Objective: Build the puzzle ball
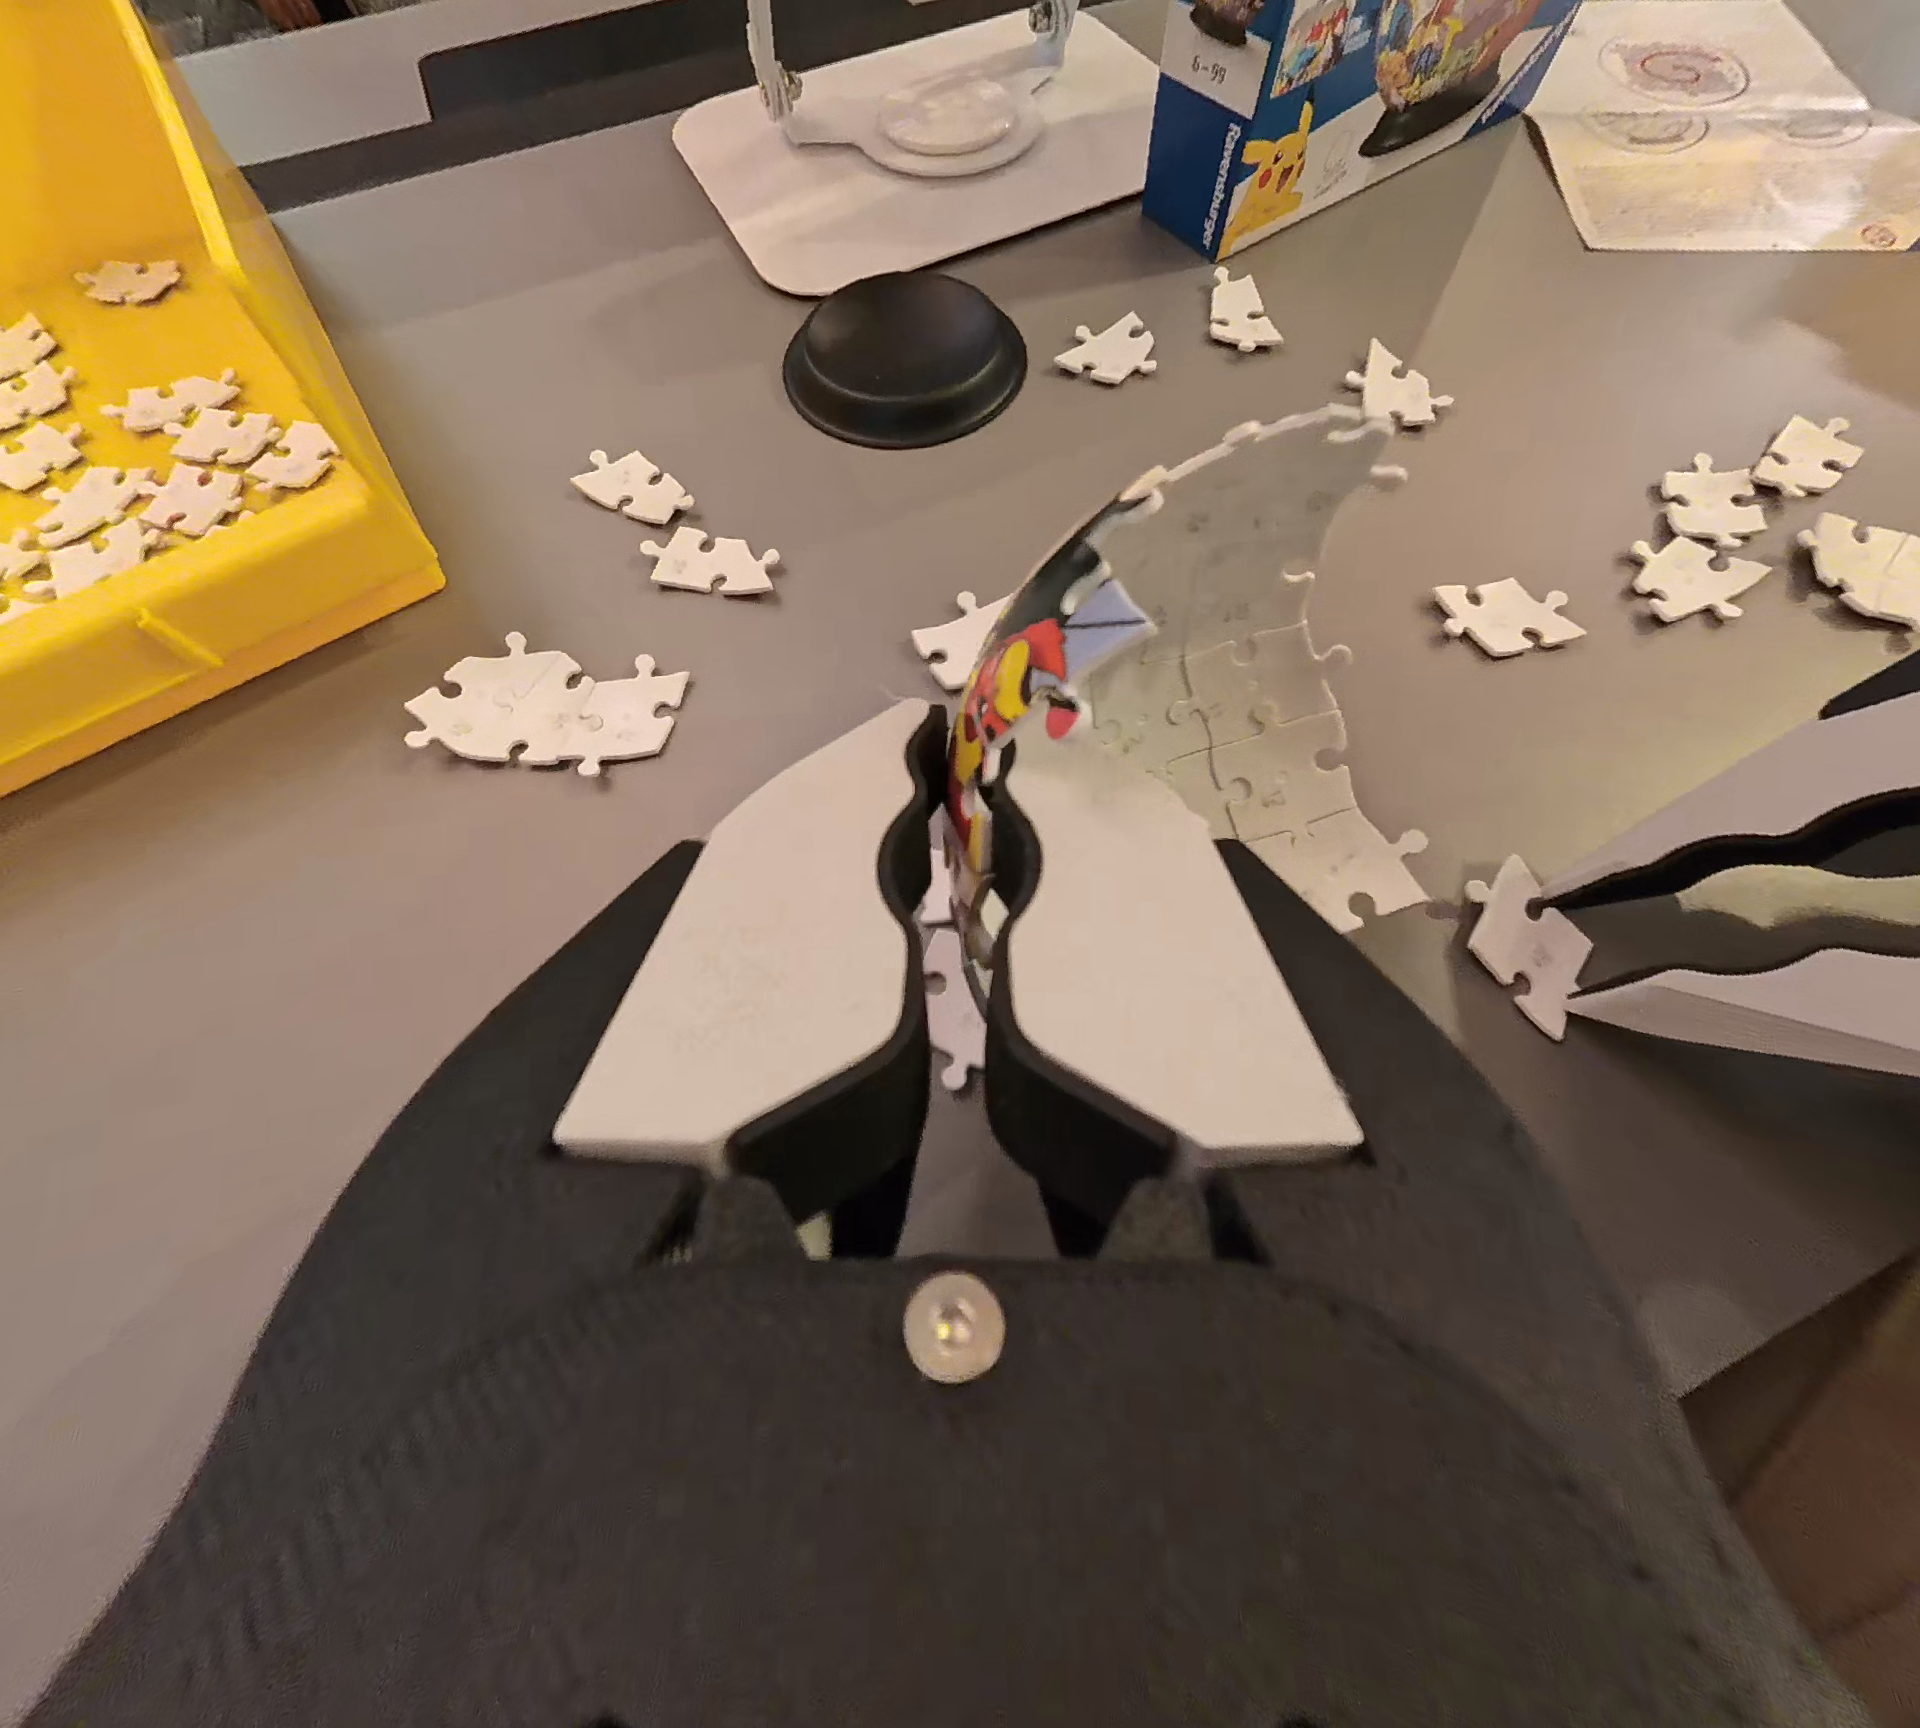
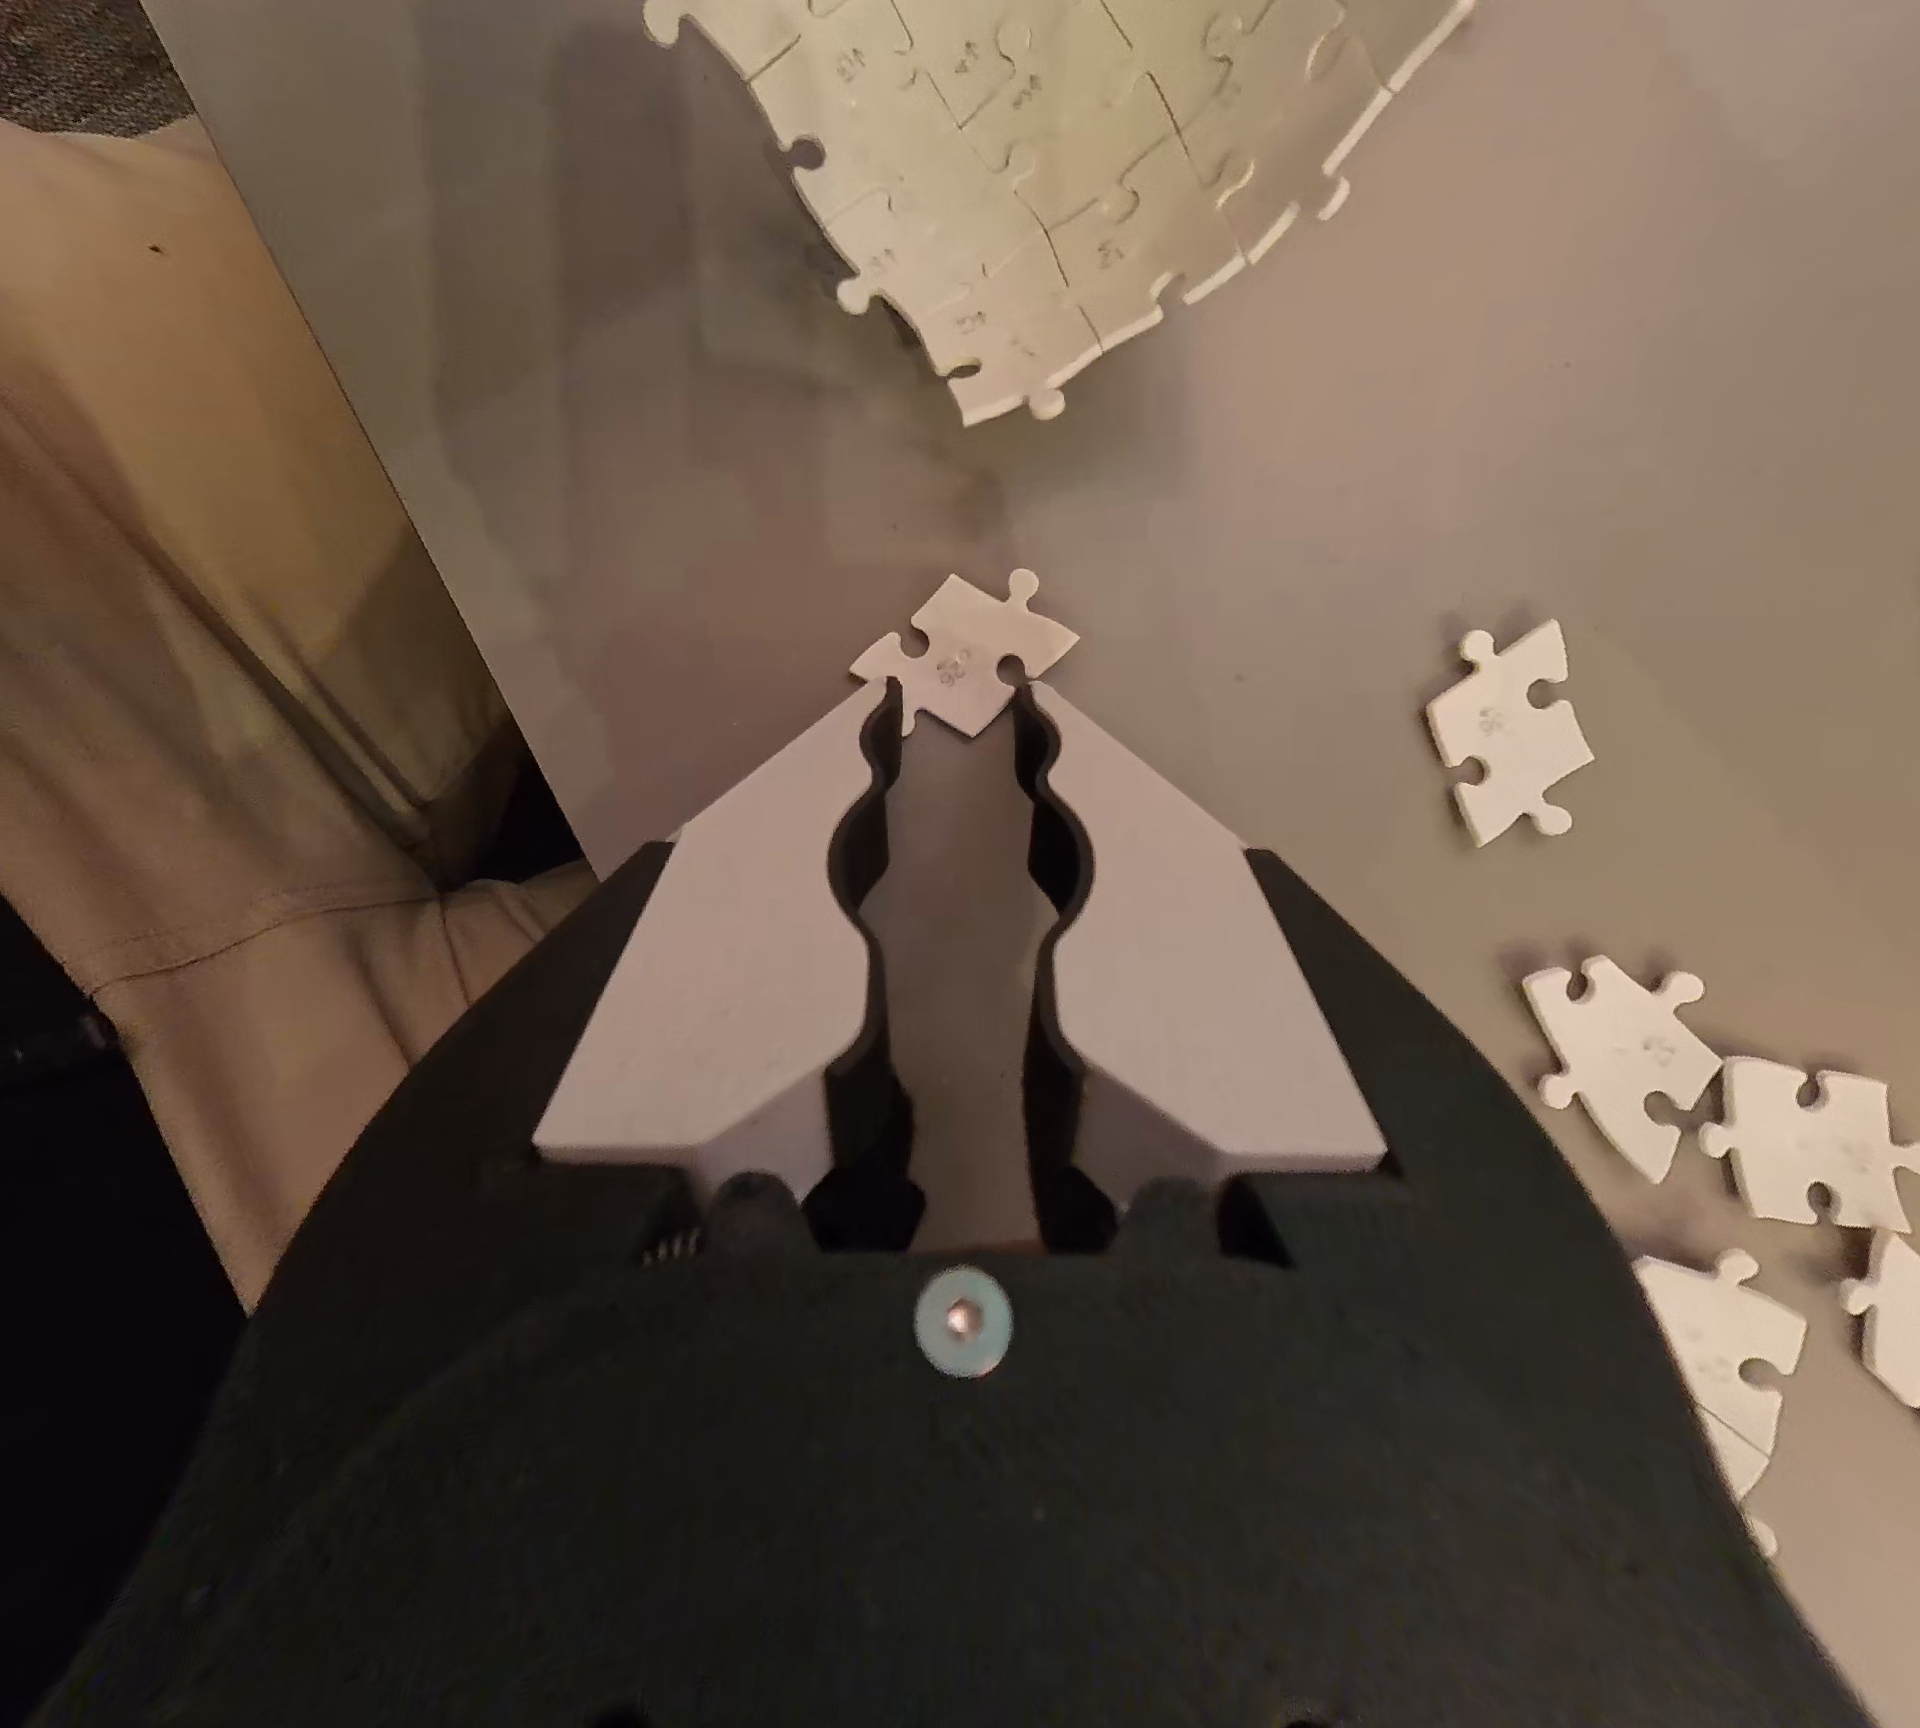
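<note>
My left gripper (image 1: 971,743) is shut on the lower edge of a curved assembled puzzle-ball section (image 1: 1247,639). The section stands up from the grey table, colourful on its outer face and white inside. My right gripper (image 2: 961,691) is shut on a single white puzzle piece (image 2: 961,655), held at its fingertips just above the table. The section's white inner face (image 2: 1091,68) lies ahead of that piece, with a clear gap between them. In the left wrist view the right gripper (image 1: 1558,946) and its piece (image 1: 1522,946) sit close to the section's lower right edge.
A yellow bin (image 1: 260,535) holding several white pieces is at the left. A black round stand (image 1: 904,364), a white lamp base (image 1: 914,192), the puzzle box (image 1: 1382,16) and a paper sheet (image 1: 1714,140) are farther back. Loose pieces (image 1: 545,707) (image 2: 1507,733) lie scattered on the table. The table edge and beige clothing (image 2: 156,639) are at the left. Across from one pair of fingers to the other is roughly 15 cm. The white lamp base (image 1: 914,192) is about 30 cm from my left fingertips.
</note>
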A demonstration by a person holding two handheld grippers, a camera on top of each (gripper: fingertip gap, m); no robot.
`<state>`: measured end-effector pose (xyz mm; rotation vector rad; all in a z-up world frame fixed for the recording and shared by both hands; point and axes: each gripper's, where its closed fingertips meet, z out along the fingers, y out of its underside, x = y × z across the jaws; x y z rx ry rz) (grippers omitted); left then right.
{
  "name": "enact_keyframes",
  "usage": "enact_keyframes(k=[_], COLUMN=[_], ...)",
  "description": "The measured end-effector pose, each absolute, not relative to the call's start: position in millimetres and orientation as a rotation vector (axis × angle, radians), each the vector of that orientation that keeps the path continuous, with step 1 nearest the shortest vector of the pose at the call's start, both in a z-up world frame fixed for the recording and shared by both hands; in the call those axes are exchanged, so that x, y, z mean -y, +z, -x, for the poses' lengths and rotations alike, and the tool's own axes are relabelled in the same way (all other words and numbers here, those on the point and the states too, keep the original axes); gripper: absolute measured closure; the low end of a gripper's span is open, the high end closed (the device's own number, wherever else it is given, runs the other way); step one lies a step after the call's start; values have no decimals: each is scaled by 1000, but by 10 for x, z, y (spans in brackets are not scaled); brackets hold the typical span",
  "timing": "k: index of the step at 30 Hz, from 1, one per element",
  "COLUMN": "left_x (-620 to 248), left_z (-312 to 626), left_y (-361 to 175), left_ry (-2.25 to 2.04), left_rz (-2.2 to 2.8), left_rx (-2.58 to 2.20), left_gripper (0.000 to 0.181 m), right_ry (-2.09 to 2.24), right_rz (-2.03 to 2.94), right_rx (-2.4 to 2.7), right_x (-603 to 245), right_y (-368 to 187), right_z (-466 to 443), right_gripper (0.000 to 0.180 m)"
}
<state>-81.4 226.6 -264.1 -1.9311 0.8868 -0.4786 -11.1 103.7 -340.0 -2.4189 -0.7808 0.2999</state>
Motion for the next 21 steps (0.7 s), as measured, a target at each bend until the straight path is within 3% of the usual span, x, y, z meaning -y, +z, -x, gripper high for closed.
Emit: enact_keyframes(k=[21], left_x=[-2188], left_z=[702], left_y=[-2698], left_ry=[-427], left_rz=[2084], left_rx=[-1313], left_gripper=[176], right_ry=[335], right_rz=[2408], right_rx=[796], right_x=[-1039], right_y=[-3399], right_z=[101], right_gripper=[160])
